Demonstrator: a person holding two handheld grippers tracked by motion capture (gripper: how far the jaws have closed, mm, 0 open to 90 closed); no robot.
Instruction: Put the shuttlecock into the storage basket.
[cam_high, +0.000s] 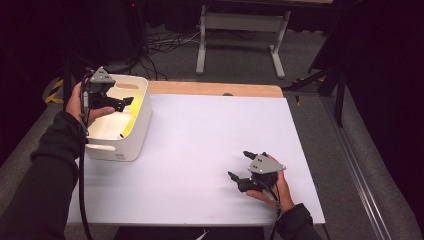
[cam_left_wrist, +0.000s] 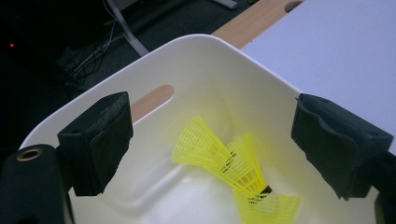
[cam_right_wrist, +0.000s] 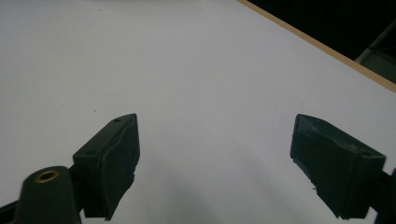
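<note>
A white plastic basket (cam_high: 142, 117) with handle slots stands at the table's far left corner. Yellow plastic shuttlecocks (cam_left_wrist: 233, 163) lie in a small heap on its bottom, seen as a yellow patch (cam_high: 131, 122) from above. My left gripper (cam_high: 127, 103) hangs over the basket's opening, tilted down into it. In the left gripper view the left gripper (cam_left_wrist: 210, 144) is open, its jaws wide apart and above the shuttlecocks, touching none of them. My right gripper (cam_high: 238, 165) rests low over the white tabletop at the front right, and in its own view the right gripper (cam_right_wrist: 215, 163) is open and holds nothing.
The white table surface (cam_high: 200, 140) stretches between the two hands, with a bare wooden strip (cam_high: 215, 89) along its far edge. Beyond the table a grey desk frame (cam_high: 240, 30) and loose cables (cam_high: 165, 42) sit on the dark floor.
</note>
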